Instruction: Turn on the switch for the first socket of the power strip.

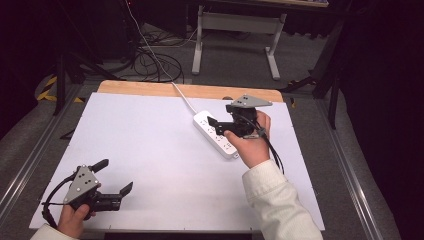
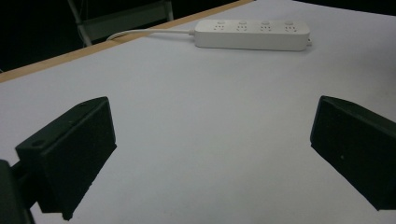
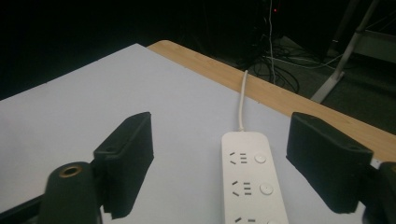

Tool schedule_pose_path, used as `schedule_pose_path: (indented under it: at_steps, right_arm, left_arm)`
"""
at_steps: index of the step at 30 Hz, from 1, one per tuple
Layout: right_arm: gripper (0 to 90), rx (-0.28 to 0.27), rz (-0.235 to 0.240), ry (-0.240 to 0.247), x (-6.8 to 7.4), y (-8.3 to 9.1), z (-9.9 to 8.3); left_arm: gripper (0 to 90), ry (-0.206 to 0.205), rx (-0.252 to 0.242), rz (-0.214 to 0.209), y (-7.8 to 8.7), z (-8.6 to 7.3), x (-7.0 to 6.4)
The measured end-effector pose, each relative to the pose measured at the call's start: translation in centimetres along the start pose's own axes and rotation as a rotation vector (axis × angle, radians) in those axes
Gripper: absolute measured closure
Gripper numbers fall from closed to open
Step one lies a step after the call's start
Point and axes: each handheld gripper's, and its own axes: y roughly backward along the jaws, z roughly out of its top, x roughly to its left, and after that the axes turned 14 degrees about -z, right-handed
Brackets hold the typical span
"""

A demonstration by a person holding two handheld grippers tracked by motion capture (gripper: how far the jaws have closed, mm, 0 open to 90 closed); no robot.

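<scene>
A white power strip [image 1: 216, 135] lies on the white sheet at the far right, its cord [image 1: 184, 99] running back over the wooden edge. My right gripper [image 1: 218, 120] hovers open just above the strip's far end. In the right gripper view, the open right gripper [image 3: 219, 140] has the strip [image 3: 252, 186] and its cord [image 3: 242, 100] between the two jaws, with sockets and round switches visible. My left gripper [image 1: 116, 176] rests open near the front left corner, holding nothing. The open left gripper [image 2: 212, 140] faces the distant strip [image 2: 252, 35] in the left gripper view.
A white sheet [image 1: 150, 145] covers the table, with a wooden strip [image 1: 145, 88] along the far edge. Metal rails [image 1: 30, 160] flank both sides. Cables [image 1: 155, 62] and a white desk frame [image 1: 235, 30] sit on the floor beyond.
</scene>
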Motion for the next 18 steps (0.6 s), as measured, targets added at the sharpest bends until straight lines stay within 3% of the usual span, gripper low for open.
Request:
schedule_pose_path:
  at_steps: [18]
  right_arm:
    - [16.9,-0.049,0.096,-0.022,-0.6,6.2,-4.7]
  left_arm:
    - [0.8,-0.001,0.01,-0.01,0.0,0.0,-0.1]
